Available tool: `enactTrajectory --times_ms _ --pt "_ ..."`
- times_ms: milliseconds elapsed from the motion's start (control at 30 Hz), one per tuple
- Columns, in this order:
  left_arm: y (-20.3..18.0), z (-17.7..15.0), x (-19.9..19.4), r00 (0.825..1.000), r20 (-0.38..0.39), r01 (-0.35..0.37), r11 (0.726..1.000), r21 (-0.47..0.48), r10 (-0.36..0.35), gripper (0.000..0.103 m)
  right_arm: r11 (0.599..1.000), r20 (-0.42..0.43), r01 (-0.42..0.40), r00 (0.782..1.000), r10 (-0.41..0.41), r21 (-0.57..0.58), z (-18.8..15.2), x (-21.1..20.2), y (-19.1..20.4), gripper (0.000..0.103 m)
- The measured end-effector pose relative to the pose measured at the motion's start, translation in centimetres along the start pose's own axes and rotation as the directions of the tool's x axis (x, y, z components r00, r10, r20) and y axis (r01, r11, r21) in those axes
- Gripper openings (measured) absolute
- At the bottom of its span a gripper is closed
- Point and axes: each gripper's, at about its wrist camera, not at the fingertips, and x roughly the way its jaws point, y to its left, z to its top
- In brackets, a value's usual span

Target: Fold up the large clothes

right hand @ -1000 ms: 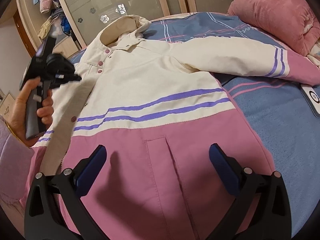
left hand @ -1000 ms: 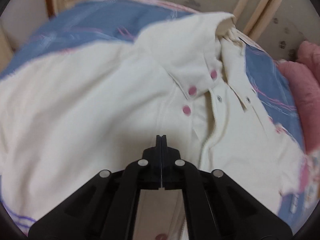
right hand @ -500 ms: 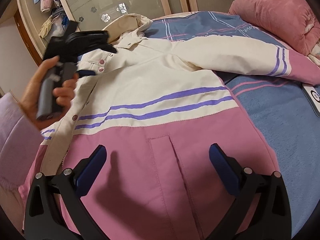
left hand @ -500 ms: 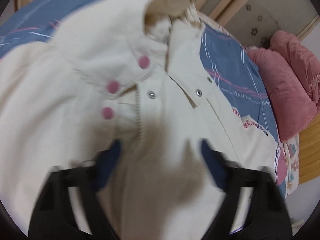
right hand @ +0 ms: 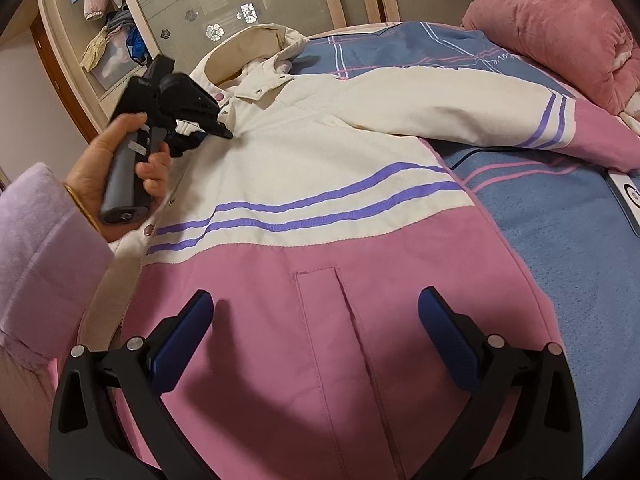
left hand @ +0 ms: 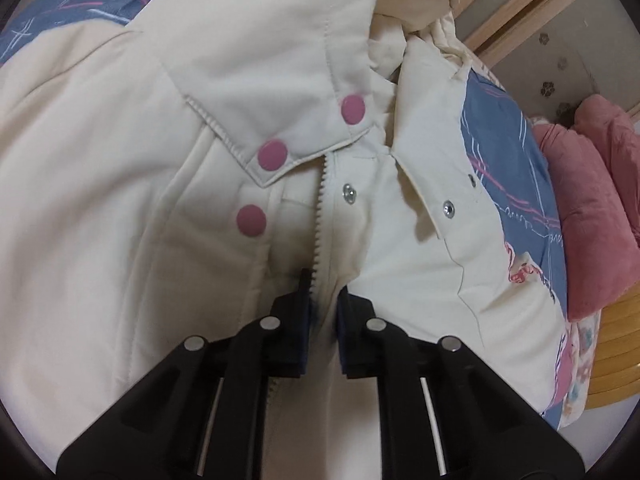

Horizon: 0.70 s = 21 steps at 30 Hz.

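A cream, pink and purple-striped jacket (right hand: 320, 168) lies spread face up on the bed, its collar (right hand: 248, 52) at the far end. In the left wrist view the cream front (left hand: 120, 160) fills the frame, with pink snaps (left hand: 273, 155) and the zipper edge (left hand: 320, 216). My left gripper (left hand: 323, 292) is closing on the zipper placket just below the collar, and the fabric is pinched between its pads. The right wrist view shows that gripper (right hand: 224, 132) held by a hand (right hand: 116, 152). My right gripper (right hand: 316, 308) hovers open above the pink hem, holding nothing.
The blue patterned sheet (right hand: 560, 220) covers the bed. A pink quilt (right hand: 560, 28) is bunched at the far right. Sliding wardrobe doors (right hand: 224, 0) stand behind the bed. A flat white-and-dark card (right hand: 628, 196) lies at the right edge. A lilac sleeve (right hand: 44, 248) enters from the left.
The left gripper moved up the jacket toward the collar, opened, then closed on the zipper edge below the snaps. The right gripper stayed still and open.
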Motion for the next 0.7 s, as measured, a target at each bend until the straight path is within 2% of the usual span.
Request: enactTrajectory --times_ms 33,100,133,167,233,300,367,433,500,600,633,700 --pt "-0.7 -0.3 -0.3 0.999 0.007 -0.038 0.998 0.051 0.038 0.019 1.0 0.003 -0.004 1.0 0.004 0.004 0.0 -0.2 -0.1 0.102" --pt "-2.5 -1.0 -2.3 0.99 0.04 -0.142 0.98 0.142 0.138 0.039 0.999 0.007 -0.03 1.0 0.03 0.024 0.4 -0.7 -0.8 0.102" --pt "-3.2 -1.3 -3.6 0.989 0.06 -0.146 0.976 0.163 0.138 0.072 0.998 0.013 -0.038 0.999 0.038 0.04 0.7 -1.1 -1.3 0.102" --pt "-3.8 -1.7 -5.6 0.988 0.104 -0.136 0.973 0.186 0.118 0.097 0.998 0.019 -0.037 0.999 0.036 0.055 1.0 -1.5 -1.7 0.102" --pt "-5.4 -2.7 -9.9 0.971 0.226 -0.127 0.964 0.236 0.073 0.101 0.995 0.027 -0.018 1.0 0.016 0.097 2.1 -2.3 -2.9 0.102" --pt "-6.7 -3.7 -11.8 0.97 0.243 -0.099 0.954 0.282 0.028 0.101 0.985 0.037 -0.037 0.999 0.031 0.169 4.2 -3.2 -5.5 0.102" --pt "-8.6 -5.5 -12.4 0.982 0.186 -0.046 0.935 0.351 -0.021 0.101 0.96 0.038 -0.101 0.995 0.094 0.261 6.7 -3.0 -8.8 0.102" --pt "-9.9 -7.4 -11.7 0.989 0.145 -0.059 0.914 0.401 0.0 0.101 0.92 0.038 -0.101 0.995 0.093 0.378 8.6 -2.3 -12.7 0.102" --pt "-10.9 -9.2 -10.4 0.993 0.115 -0.072 0.895 0.44 0.023 0.101 0.864 -0.006 -0.039 0.999 0.048 0.503 10.4 -1.0 -17.5 0.102" --pt "-11.5 -11.9 -8.1 0.996 0.061 -0.087 0.868 0.488 0.065 0.101 0.821 -0.036 0.067 0.998 -0.056 0.567 12.3 0.5 -23.1 0.102" --pt "-11.8 -12.4 -7.4 0.996 0.043 -0.085 0.863 0.498 0.073 0.101 0.812 -0.016 0.082 0.996 -0.089 0.577 12.5 0.9 -24.7 0.102" --pt "-12.0 -13.5 -6.1 0.995 0.024 -0.092 0.858 0.505 0.093 0.101 0.794 0.04 0.043 0.996 -0.085 0.606 12.2 1.6 -26.6 0.102"
